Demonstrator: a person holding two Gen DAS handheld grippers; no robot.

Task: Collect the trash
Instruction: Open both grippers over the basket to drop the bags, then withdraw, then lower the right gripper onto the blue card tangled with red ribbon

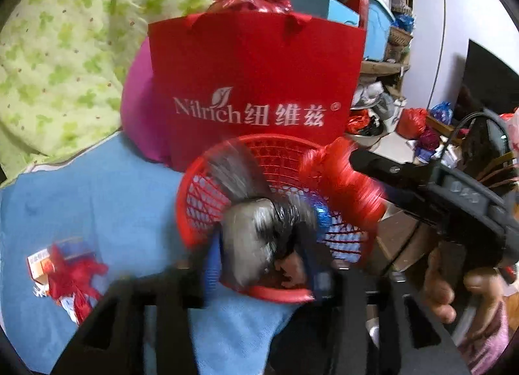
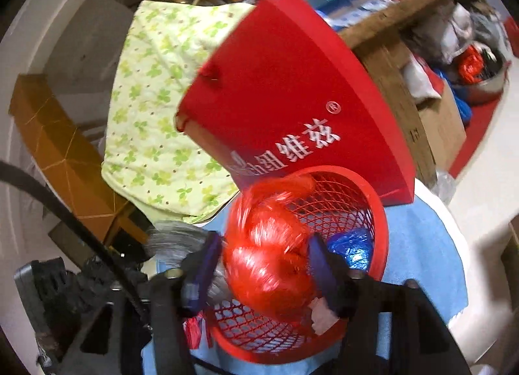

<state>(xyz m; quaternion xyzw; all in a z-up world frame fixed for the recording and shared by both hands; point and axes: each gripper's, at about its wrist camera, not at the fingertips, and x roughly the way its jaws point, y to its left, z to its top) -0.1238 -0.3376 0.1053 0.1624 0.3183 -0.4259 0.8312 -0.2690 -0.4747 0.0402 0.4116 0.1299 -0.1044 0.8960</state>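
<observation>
Both jaws grip bags over red basket [image 2: 373, 212]; "Nilrich" bag [image 1: 256, 83] behind.

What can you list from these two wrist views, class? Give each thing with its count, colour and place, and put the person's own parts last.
basket: one, red mesh, on the blue cloth
blue cloth: one, blue, under the basket
paper bag: one, red with white lettering, upright behind the basket
quilt: one, pale green, clover print, behind the bag
red plastic bag: one, red, between the right tongs above the basket
grey wad: one, grey, blurred, between the left tongs over the basket
blue wrapper: one, blue, inside the basket
scraps: small heap, red and white, on the cloth, left of the basket
left tongs: black, blue pads
right tongs: black, blue pads
</observation>
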